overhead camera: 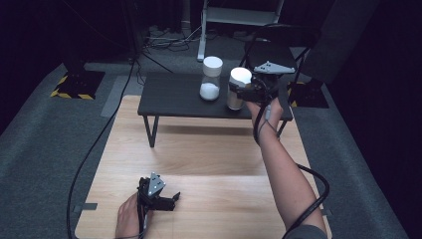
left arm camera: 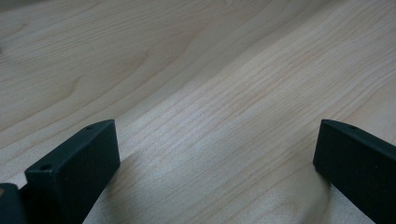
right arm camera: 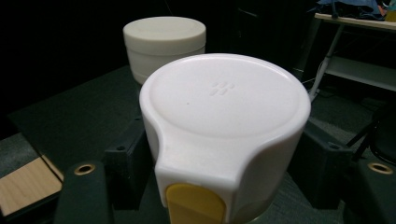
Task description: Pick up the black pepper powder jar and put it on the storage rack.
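Observation:
On the low dark table (overhead camera: pixel 169 97) stands a glass jar (overhead camera: pixel 210 79) with a white lid and white powder in its bottom. Just right of it is a white-lidded container (overhead camera: pixel 239 75), and my right gripper (overhead camera: pixel 243 93) is shut on its upper part from the right. In the right gripper view, the black jaws press both sides of the container (right arm camera: pixel 224 107), which has a yellow tab at the front of its lid, and my right gripper (right arm camera: pixel 224 161) holds it upright. The jar's lid (right arm camera: pixel 164 42) shows behind. My left gripper (overhead camera: pixel 170 200) rests open on the wooden board (overhead camera: pixel 209 154), with nothing between its jaws (left arm camera: pixel 215 163).
A dark folding chair (overhead camera: pixel 283 45) stands behind the table's right end. Grey carpet surrounds the board, with yellow-black floor plates (overhead camera: pixel 74 84) at the back left. Black cables (overhead camera: pixel 318 194) trail from both grippers. A metal stand (overhead camera: pixel 234 15) rises at the back.

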Motion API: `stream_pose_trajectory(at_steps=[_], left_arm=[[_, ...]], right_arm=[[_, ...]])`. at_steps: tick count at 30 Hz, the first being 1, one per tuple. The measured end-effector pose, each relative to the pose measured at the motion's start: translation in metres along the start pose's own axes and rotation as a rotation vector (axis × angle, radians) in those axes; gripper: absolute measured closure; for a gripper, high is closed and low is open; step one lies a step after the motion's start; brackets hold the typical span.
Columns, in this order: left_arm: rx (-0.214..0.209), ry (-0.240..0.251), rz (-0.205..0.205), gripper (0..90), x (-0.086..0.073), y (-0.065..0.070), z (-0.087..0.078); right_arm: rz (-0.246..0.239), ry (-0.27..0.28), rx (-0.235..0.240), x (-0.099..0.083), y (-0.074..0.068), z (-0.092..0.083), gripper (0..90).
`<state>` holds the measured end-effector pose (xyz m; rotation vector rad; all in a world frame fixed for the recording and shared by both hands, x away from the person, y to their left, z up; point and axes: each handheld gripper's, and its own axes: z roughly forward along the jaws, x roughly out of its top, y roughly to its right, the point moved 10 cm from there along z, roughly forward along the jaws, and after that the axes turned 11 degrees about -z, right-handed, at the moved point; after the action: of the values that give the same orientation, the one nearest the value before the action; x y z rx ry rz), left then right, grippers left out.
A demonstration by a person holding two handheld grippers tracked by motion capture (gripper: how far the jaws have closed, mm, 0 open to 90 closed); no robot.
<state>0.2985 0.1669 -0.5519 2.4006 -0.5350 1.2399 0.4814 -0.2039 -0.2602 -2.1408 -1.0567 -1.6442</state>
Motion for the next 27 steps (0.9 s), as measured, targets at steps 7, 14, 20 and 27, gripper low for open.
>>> stream_pose_trajectory(at_steps=[7, 14, 20, 27], left_arm=[[0.001, 0.002, 0.001, 0.0, 0.000, 0.000, 0.000], [0.000, 0.002, 0.001, 0.0, 0.000, 0.000, 0.000], [0.000, 0.002, 0.000, 0.0, 0.000, 0.000, 0.000], [0.000, 0.002, 0.000, 0.0, 0.000, 0.000, 0.000]], right_arm=[[0.011, -0.018, -0.026, 0.006, 0.008, 0.025, 30.0], [0.019, -0.033, -0.037, 0.008, 0.013, 0.037, 30.0], [0.032, -0.032, -0.034, 0.006, 0.018, 0.041, 30.0], [0.053, 0.015, -0.013, 0.000, 0.023, 0.040, 19.6]])
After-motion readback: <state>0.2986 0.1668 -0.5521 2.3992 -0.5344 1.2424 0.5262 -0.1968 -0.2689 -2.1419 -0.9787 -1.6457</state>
